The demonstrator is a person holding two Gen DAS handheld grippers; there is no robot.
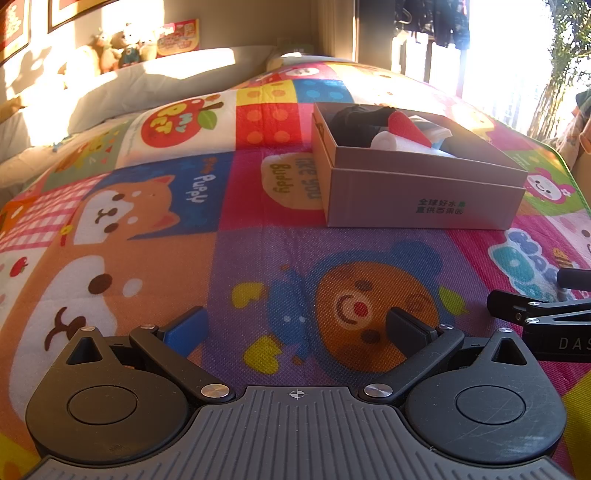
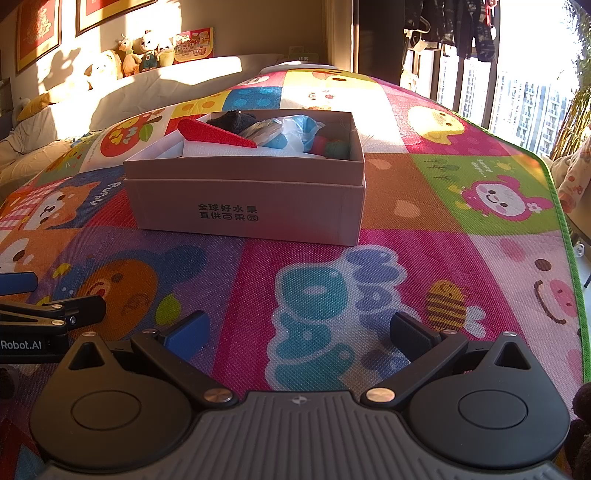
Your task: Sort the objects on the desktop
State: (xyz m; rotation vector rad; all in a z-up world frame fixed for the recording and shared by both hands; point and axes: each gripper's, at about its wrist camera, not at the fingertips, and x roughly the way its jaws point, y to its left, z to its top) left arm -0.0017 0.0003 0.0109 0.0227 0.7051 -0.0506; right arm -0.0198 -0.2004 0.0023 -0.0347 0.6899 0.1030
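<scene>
A tan cardboard box [image 1: 424, 199] [image 2: 243, 206] stands on the colourful cartoon play mat [image 1: 184, 229] [image 2: 424, 258]. It holds a red wedge [image 1: 406, 127] [image 2: 214, 134], a white foam piece [image 1: 388, 142] [image 2: 229, 149], a black cloth [image 1: 354, 122] [image 2: 232, 120], a plastic bag [image 2: 295, 127] and small green and red items [image 2: 332, 147]. My left gripper [image 1: 295, 328] is open and empty, low over the mat, short of the box. My right gripper [image 2: 299, 332] is open and empty, also short of the box. Each gripper shows at the edge of the other's view.
Plush toys [image 2: 140, 55] sit on a ledge above a grey sofa back [image 1: 166, 77] beyond the mat. A window with hanging clothes [image 2: 465, 29] is at the far right. The mat's green edge [image 2: 565, 229] runs down the right side.
</scene>
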